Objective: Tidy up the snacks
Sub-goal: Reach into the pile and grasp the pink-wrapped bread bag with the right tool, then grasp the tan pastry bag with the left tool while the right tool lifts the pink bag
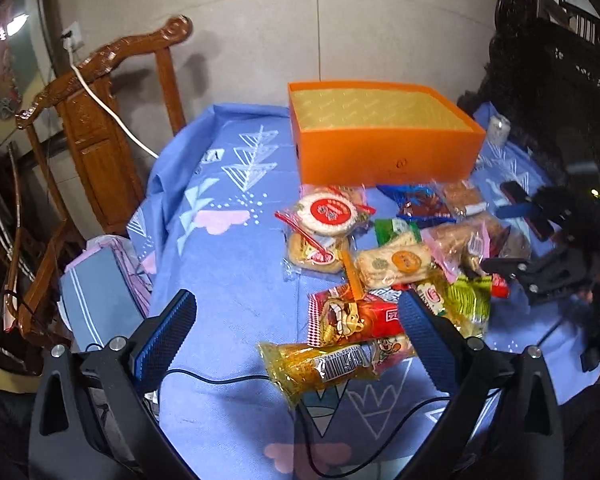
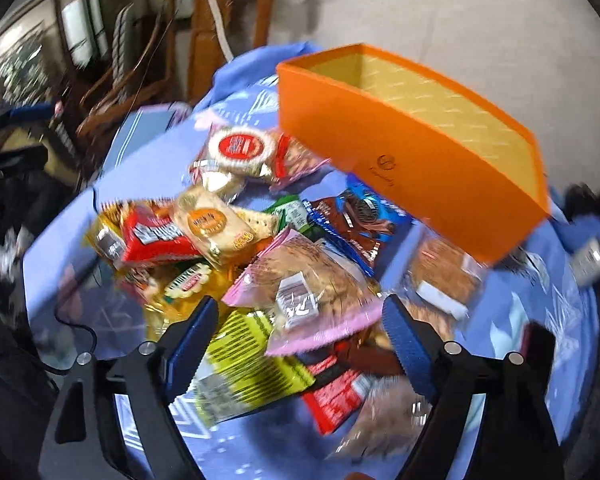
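In the left wrist view, the left claw point(image 1: 296, 328) hangs released above the near end of the snack pile, its blue pads spread either side of a yellow packet point(image 1: 324, 364) and a red packet point(image 1: 354, 318) low in the frame, touching neither. The orange box point(image 1: 384, 152) stands empty in the upper middle on the blue-clothed surface point(image 1: 228, 280), just behind the pile. At the right edge the right claw point(image 1: 532, 216) reaches in over the far snacks. In the right wrist view, blurred by motion, the right claw point(image 2: 296, 336) is released too, its jaws wide with nothing pressed between them; a pink-edged packet point(image 2: 316, 300) and a green-yellow packet point(image 2: 244, 360) lie between and below the pads. The box sits at the upper right of the frame, nothing in it. The risk, as I judge it, lies in the overlap: the wrappers are slick and stacked, so a clench here could catch two packets at once or only pinch a loose film edge that slips free. With both claws over one heap, they could also knock each other or scatter snacks off the surface.
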### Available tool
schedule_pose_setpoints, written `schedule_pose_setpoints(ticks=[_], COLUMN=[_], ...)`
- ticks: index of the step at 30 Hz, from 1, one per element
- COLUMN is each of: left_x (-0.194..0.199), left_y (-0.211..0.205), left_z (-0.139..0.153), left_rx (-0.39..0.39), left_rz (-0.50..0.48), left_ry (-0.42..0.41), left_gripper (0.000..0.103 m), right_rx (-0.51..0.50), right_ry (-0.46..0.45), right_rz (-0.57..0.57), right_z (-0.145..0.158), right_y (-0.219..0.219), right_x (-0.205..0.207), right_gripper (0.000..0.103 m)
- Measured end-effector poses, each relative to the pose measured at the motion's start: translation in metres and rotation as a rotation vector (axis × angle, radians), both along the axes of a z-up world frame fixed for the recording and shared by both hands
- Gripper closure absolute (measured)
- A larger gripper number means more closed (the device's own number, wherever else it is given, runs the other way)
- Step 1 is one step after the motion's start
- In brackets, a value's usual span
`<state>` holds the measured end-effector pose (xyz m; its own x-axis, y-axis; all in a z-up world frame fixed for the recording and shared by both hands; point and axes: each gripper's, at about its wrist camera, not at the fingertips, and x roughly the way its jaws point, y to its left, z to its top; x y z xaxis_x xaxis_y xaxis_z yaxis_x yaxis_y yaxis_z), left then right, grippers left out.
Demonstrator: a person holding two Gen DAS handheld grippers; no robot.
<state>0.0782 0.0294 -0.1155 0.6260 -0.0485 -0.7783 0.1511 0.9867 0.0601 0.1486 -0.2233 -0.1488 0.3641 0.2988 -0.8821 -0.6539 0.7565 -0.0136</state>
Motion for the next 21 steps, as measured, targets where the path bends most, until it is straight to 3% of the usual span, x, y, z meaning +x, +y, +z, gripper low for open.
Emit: schedule_pose_setpoints(ticks=[5,13,16,21], left_x=[0.012,0.025,0.031,0.040], left_y=[0.000,-0.003,-0.005,-0.013], left_z=[-0.012,-0.017,-0.018,-0.019], left_rx=[0.019,0.011,0.015,0.020], left_rz=[-0.013,-0.029,-0.037,-0.082], left_ry=[0.030,0.044,0.047,0.038], left_gripper=[0.004,0.004,0.004,0.004], right_rx=[-0.057,-0.104,-0.075,-0.017], right_ry=[0.042,0.094,0.088,0.094], right_rz=[0.092,0.200,0.180,0.094], right_z=[-0.022,-0.045,-0.042,-0.029], right_y=[0.012,0.024,0.021,0.009], right_x=[0.016,0.027,0.028,0.022], right_gripper=[0.020,0.040,0.055,0.064])
